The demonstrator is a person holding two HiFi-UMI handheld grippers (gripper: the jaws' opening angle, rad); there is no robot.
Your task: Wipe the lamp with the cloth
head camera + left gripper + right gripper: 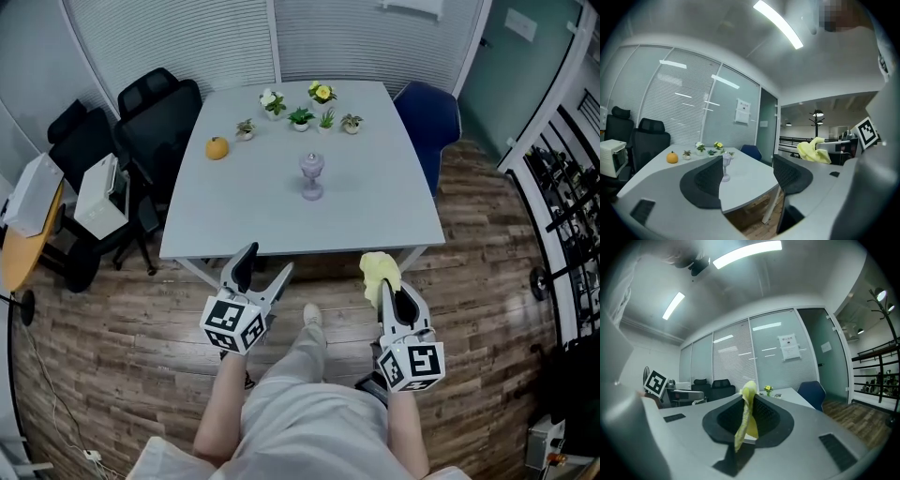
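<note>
Desk (375, 202) mostly bare. Approach step, I'd say: both grippers are short of its near edge, over the floor. Left gripper (269, 260) jaws released, empty. Right gripper (392, 292) clenched on yellow cloth (379, 274). Lamp (312, 176) upright mid-desk. Next: reach forward over the edge; open room round the lamp.

The crumpled pale yellow cloth (380, 272) is bright against the brown wood-plank floor (141, 328). The small translucent lilac lamp (311, 175) looks pale on the light grey tabletop (375, 211). The round fruit (217, 147) is orange. The small potted plants (300, 118) are green, with white and yellow blooms. The grey left gripper (267, 262) and the grey right gripper (394, 292) have black jaws, and their cubes carry black-and-white square markers.
</note>
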